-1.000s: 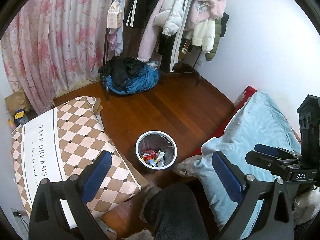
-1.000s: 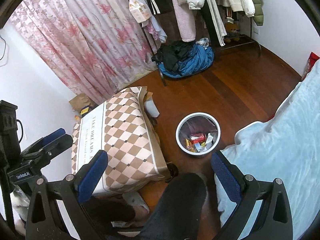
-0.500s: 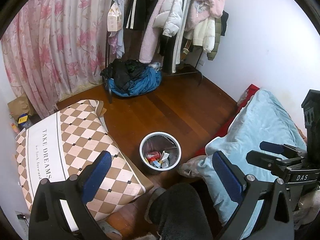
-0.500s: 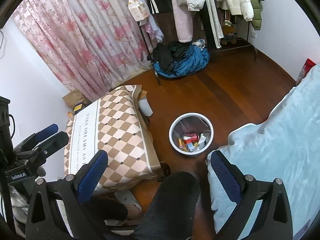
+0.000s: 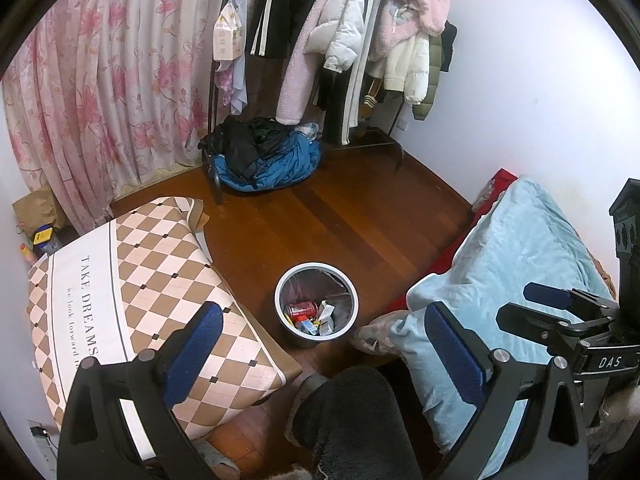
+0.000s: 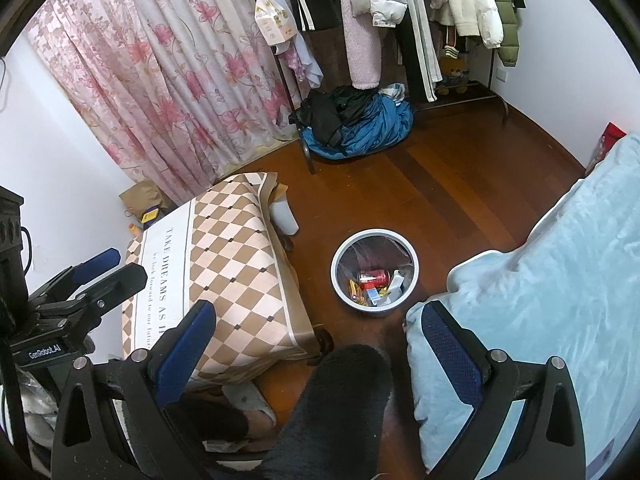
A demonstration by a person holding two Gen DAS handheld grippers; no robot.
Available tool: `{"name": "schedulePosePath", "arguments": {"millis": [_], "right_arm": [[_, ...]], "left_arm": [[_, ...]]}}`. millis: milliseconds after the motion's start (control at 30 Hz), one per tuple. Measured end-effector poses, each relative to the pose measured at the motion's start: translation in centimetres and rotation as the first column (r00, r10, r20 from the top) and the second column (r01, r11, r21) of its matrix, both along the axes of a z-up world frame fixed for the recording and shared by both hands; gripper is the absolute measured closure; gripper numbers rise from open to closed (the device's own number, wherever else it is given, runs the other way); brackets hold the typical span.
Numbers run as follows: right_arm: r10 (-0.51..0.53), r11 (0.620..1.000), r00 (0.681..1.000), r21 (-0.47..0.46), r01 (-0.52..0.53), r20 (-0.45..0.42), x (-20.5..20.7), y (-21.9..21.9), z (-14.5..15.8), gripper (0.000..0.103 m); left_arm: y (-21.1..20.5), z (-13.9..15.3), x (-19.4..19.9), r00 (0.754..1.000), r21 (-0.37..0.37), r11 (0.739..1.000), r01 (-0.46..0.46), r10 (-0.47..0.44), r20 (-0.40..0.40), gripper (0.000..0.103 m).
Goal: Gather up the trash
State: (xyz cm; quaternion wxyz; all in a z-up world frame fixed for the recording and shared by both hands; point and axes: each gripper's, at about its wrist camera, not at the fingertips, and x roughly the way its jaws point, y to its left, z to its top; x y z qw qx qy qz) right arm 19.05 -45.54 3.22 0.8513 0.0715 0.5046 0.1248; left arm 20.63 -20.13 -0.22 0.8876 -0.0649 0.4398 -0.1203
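A round white trash bin (image 5: 352, 296) stands on the wooden floor between the low table and the bed; it also shows in the right wrist view (image 6: 340, 258). Inside it lie a red can (image 5: 302, 309) and several wrappers (image 6: 374, 294). My left gripper (image 5: 324, 334) is open and empty, held high above the bin. My right gripper (image 6: 316, 330) is open and empty, also high above the floor. Each gripper shows at the edge of the other's view.
A low table with a checkered cloth (image 5: 132, 280) stands left of the bin. A bed with a light blue blanket (image 5: 520, 264) lies right. A clothes rack (image 5: 340, 40) and a pile of clothes (image 5: 264, 156) are at the back. A dark-trousered leg (image 5: 352, 420) is below.
Both grippers have risen and drawn back a little, so the bin and table look slightly farther away. Both stay open and empty.
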Motion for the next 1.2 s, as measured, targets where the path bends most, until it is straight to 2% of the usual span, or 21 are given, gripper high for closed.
{"name": "schedulePosePath", "arguments": {"millis": [1200], "right_arm": [[0.025,1.0,1.0,0.001,-0.025,-0.003,-0.22,0.62,0.17,0.0]], "left_arm": [[-0.11,-0.27,-0.36,1.0,-0.006,1.0,-0.004,0.004,-0.004,0.0]]}}
